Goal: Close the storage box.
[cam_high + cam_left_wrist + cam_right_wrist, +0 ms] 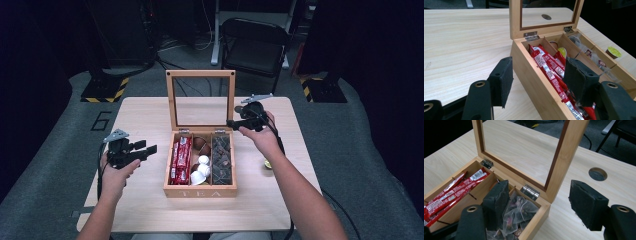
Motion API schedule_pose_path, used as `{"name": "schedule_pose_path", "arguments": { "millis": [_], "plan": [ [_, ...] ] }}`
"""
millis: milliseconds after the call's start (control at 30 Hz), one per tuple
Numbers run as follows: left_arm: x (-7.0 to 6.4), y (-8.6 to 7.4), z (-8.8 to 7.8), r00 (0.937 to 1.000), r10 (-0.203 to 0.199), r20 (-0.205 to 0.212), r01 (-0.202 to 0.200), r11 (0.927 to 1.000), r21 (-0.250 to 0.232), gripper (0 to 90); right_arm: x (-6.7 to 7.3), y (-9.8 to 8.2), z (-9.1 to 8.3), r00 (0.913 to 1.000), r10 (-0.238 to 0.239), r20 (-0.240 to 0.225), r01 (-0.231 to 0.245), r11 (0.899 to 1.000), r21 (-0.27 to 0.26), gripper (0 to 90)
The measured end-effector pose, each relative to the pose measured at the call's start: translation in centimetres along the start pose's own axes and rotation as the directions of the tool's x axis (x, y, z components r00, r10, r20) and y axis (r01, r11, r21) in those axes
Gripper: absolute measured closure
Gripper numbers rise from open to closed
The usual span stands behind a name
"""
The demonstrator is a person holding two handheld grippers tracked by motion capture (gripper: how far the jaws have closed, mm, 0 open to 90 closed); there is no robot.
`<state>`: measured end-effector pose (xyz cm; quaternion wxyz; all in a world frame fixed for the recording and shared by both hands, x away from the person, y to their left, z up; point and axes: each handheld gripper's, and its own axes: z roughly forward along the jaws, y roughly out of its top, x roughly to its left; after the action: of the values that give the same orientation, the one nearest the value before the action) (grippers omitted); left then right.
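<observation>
A wooden tea box [200, 191] stands at the table's middle with its glass lid [200, 73] upright. Red sachets [181, 160] fill its left compartment, white and brown capsules [202, 167] the middle one, clear tea bags [221, 159] the right one. My left gripper [150, 149] hangs open just left of the box; in the left gripper view its jaws straddle the box's side wall [536, 82] without touching it. My right gripper [232, 122] is open beside the lid's right edge, with the lid frame [564, 152] and the box's back corner between its pads, untouched.
A yellow-topped capsule [268, 163] lies on the table [145, 200] right of the box, under my right forearm. A round hole [597, 174] sits in the tabletop behind the lid. A black chair [255, 45] stands beyond the far edge.
</observation>
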<state>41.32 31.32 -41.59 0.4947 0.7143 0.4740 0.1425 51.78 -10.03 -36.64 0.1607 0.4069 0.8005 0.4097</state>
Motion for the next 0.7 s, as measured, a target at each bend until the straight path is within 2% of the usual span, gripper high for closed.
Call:
{"name": "schedule_pose_path", "arguments": {
  "millis": [367, 700],
  "plan": [
    [-0.1, 0.1, 0.2, 1.0000, -0.001, 0.005, 0.001, 1.0000, -0.001, 40.3, -0.2, 0.5, 1.6, 1.0000, 0.007, 0.004, -0.007, 1.000, 0.018, 32.1],
    [0.0, 0.0, -0.2, 1.0000, -0.002, -0.001, 0.002, 1.0000, -0.006, 40.3, -1.7, 0.3, 3.5, 0.9992, 0.034, 0.020, -0.034, 0.999, 0.032, 32.2]
  ]
}}
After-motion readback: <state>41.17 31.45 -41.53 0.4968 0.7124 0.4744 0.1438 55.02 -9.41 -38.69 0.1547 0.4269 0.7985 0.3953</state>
